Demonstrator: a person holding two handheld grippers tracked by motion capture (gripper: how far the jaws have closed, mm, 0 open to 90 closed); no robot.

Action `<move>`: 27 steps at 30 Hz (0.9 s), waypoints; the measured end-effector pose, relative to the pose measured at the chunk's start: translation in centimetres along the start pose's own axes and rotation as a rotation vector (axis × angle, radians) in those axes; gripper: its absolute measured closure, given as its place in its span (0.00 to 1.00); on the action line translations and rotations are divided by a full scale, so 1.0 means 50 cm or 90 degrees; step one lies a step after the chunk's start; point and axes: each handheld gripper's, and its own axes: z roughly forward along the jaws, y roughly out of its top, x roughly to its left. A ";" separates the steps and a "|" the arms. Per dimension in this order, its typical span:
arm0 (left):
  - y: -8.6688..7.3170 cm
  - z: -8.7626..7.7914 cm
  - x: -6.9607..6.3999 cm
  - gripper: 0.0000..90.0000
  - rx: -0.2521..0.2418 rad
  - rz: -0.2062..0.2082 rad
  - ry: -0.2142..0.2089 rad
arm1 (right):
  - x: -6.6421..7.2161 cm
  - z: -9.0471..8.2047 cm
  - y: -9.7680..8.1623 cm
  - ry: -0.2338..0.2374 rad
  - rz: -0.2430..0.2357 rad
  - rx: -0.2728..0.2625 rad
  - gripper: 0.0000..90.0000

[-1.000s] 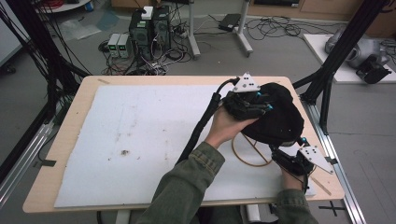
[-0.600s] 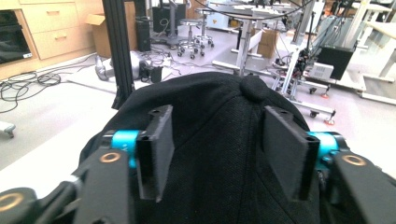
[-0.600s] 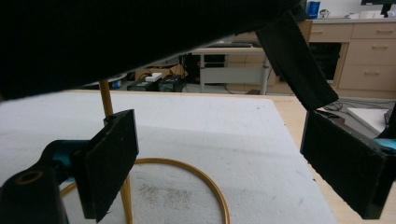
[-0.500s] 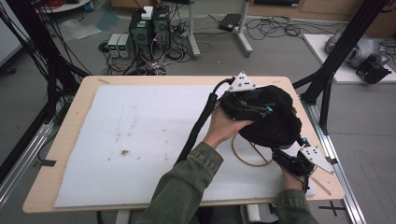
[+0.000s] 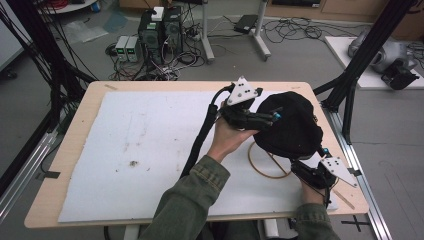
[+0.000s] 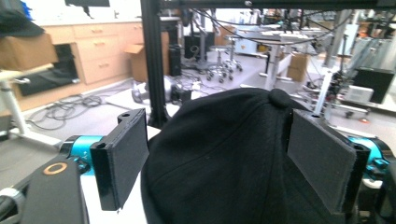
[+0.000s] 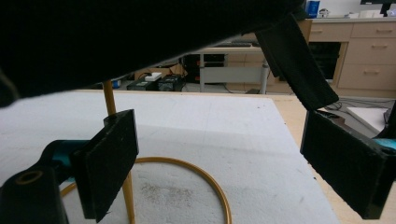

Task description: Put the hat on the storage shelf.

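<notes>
Left gripper [image 5: 272, 118] now off cap [image 5: 292, 125]

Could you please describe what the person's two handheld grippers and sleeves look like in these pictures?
Each handheld tool is black. The left gripper carries a grey three-cornered plate dotted with small marks, teal-blue accents and a thick black cable trailing toward the table's near edge. The right gripper has a similar grey plate. Their jaws are flat rectangular black pads on teal mounts, with an orange ring marking nearby. Both sleeves are olive-green fabric with ribbed cuffs.

Black cap [image 5: 290, 125] above stand ring [image 5: 270, 162]
</notes>
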 end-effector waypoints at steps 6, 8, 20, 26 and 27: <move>-0.003 -0.039 0.003 0.21 -0.001 0.028 0.032 | -0.001 -0.008 0.001 -0.008 0.008 -0.004 0.12; -0.003 -0.057 0.005 0.21 -0.007 0.035 0.040 | -0.001 -0.009 0.001 -0.009 0.010 -0.005 0.12; -0.017 -0.162 0.049 0.20 -0.021 0.033 0.126 | 0.008 -0.017 0.001 -0.013 0.011 -0.008 0.12; -0.037 -0.197 0.059 0.20 -0.012 0.041 0.156 | 0.009 -0.017 0.001 -0.014 0.009 -0.008 0.12; -0.040 -0.201 0.060 0.20 -0.012 0.042 0.160 | 0.009 -0.017 0.001 -0.014 0.009 -0.008 0.12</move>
